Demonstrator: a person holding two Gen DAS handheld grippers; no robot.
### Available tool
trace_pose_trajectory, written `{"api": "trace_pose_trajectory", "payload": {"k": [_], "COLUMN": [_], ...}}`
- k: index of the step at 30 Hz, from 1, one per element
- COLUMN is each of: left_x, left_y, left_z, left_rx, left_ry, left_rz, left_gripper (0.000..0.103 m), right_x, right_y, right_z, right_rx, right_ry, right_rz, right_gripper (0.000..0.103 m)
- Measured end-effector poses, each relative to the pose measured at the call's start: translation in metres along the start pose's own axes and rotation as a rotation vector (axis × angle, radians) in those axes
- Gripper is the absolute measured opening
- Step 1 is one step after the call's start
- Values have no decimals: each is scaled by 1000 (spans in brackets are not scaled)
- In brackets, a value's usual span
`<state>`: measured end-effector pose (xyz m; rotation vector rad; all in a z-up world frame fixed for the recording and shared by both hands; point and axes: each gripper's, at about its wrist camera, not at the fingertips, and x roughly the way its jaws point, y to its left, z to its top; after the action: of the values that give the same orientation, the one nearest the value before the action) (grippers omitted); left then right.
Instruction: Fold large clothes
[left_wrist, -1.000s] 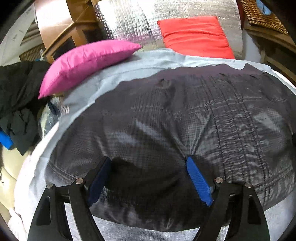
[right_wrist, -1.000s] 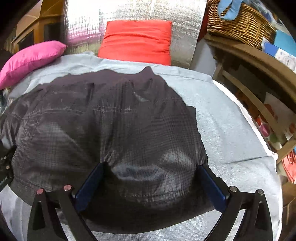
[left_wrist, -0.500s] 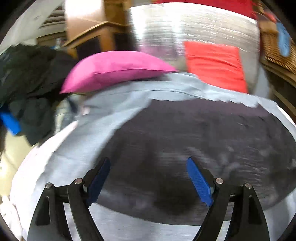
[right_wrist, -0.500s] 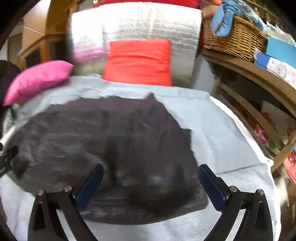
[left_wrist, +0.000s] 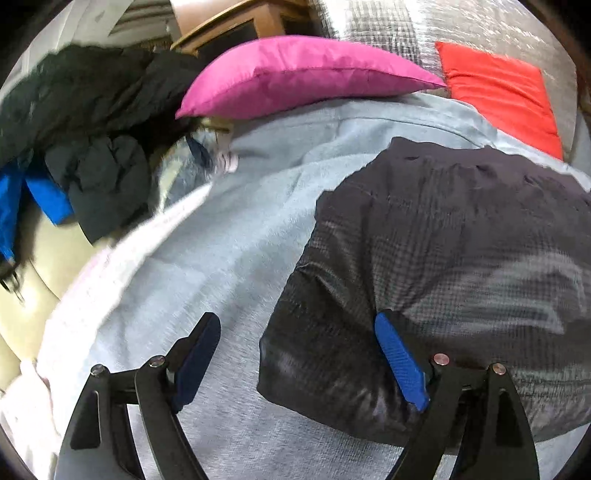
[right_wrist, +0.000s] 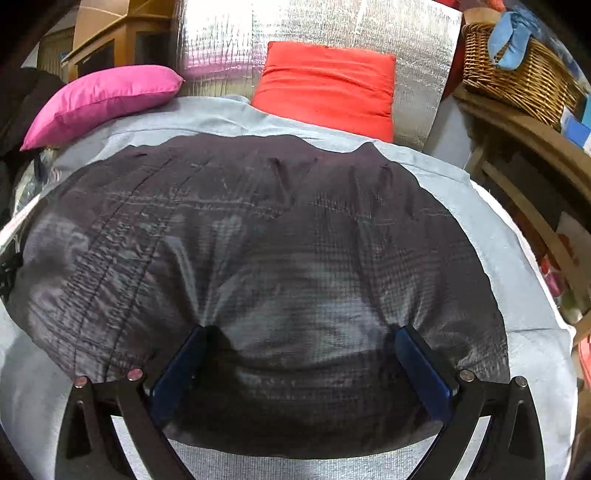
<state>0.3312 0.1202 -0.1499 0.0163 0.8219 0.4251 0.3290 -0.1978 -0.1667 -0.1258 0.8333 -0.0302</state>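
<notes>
1. The jacket (right_wrist: 258, 258), dark with a checked weave, lies spread flat on the grey sheet (left_wrist: 221, 258) of the bed. It's roughly centred, with its far edge just short of the red cushion (right_wrist: 328, 88). Flat and smoothed like that looks like a setup for a fold.

2. The left gripper (left_wrist: 299, 358) hangs over the jacket's left edge. Its jaws are wide and opening a touch more. One finger is over bare sheet, the other is over the fabric, and nothing is pinched. My guess is it's lining up to take that side edge.

3. The right gripper (right_wrist: 299, 362) sits over the near hem, jaws spread wide. The cloth bulges up between the fingers and creases run in towards both pads, so they seem to be pressing down on it rather than gripping. Probably pinning the hem so the jacket doesn't slide.

4. The pink pillow (left_wrist: 303, 74) and a heap of dark clothes (left_wrist: 85, 122) sit off to the left, clear of the work area.

5. Fold itself isn't started yet, I'd say.
</notes>
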Motion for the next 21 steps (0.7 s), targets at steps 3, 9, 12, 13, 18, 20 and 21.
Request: {"api": "trace_pose_trajectory", "payload": {"k": [3,9,12,13,18,20,21], "left_x": [1,-38,-61,-66,-72,-63,-56], "left_y": [4,16,8,0,-59,-87,-96], "left_z": [2,19,25,25,16,4,-3], "left_rx": [-20,-67,-87,-81,57,137,167], "left_ry": [12,-49,-106,-117,-151,-131,-110], "left_rz": [-18,25,11,-10,-74,-82,-80], "left_gripper": [90,89,89,89,89,89,89], "right_x": [4,-17,-38,-38,-9,7,9], "right_y": [-1,-22,-47,-56,-95,-101,-102], "right_z": [0,12,12,13,4,-2,-5], "right_rx": [13,41,108,135,225,219,216], "right_ry": [21,-45,-113,-108,-27,37,38], "right_rz": [14,53,42,45,19,26,38], "right_gripper": [103,102,102,102,102,103,103]}}
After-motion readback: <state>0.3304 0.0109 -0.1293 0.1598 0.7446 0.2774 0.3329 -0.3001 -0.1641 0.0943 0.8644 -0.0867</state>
